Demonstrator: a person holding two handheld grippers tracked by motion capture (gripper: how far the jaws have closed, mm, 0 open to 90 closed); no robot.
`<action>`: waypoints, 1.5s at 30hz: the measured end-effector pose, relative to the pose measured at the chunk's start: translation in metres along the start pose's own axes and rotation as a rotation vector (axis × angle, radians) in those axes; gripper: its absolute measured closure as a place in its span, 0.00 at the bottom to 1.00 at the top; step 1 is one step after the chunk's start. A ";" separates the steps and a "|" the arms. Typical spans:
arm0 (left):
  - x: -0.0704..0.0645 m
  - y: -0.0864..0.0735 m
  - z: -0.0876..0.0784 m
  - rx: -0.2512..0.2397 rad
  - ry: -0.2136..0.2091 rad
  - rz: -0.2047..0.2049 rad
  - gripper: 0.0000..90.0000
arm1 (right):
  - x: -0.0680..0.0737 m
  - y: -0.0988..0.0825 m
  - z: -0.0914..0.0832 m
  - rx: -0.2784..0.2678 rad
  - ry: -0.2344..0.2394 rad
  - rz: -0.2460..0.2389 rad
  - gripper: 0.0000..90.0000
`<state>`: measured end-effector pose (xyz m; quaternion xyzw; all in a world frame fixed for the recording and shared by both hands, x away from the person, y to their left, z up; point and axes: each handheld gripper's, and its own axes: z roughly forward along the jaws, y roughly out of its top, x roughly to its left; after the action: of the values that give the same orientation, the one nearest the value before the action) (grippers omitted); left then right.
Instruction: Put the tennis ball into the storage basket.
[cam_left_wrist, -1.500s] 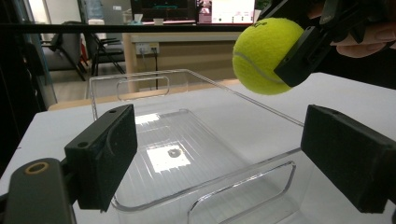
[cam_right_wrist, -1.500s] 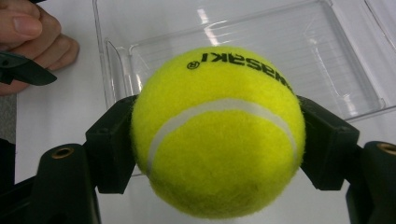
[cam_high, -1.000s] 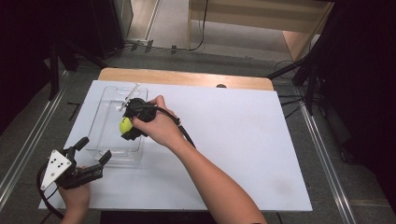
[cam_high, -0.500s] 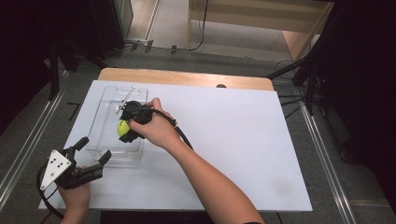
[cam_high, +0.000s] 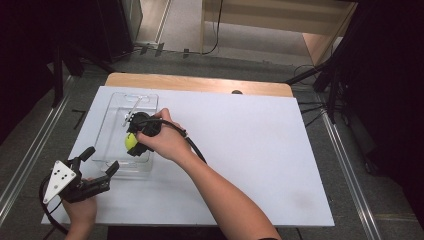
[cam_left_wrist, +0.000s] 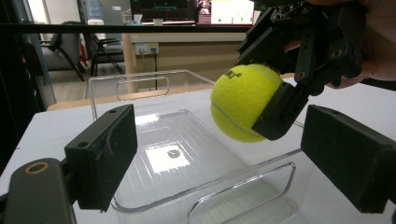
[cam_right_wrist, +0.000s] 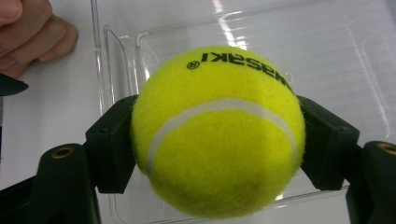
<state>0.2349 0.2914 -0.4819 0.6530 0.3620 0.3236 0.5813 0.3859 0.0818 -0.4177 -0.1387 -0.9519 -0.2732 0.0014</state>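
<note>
Where grey floor rings it, the white table (cam_high: 260, 150) bears a clear tray (cam_high: 112, 125).

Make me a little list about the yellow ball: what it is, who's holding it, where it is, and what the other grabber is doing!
thing: tennis ball, yellow
held by: right gripper, jaws shut on its two sides
place: in the air above the clear tray, not touching it
tray: clear plastic, nothing lying in it
other grabber: left gripper, jaws open, holding nothing, at the tray's near end
table: white top

Tennis ball (cam_high: 130, 142) mostly hidden under right hand-held gripper (cam_high: 136, 142) from above
</note>
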 end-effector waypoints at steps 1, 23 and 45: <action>0.000 0.000 0.000 0.000 0.000 0.000 0.13 | 0.000 0.000 0.001 0.004 0.001 0.000 0.26; 0.000 0.000 0.000 0.000 -0.001 0.004 0.13 | 0.002 -0.005 0.018 0.058 -0.011 -0.018 0.26; 0.000 0.000 0.000 -0.001 -0.001 0.003 0.13 | 0.006 -0.004 0.026 0.128 -0.026 -0.049 0.23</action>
<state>0.2350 0.2917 -0.4818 0.6533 0.3608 0.3243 0.5813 0.3815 0.0939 -0.4412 -0.1188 -0.9705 -0.2097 -0.0086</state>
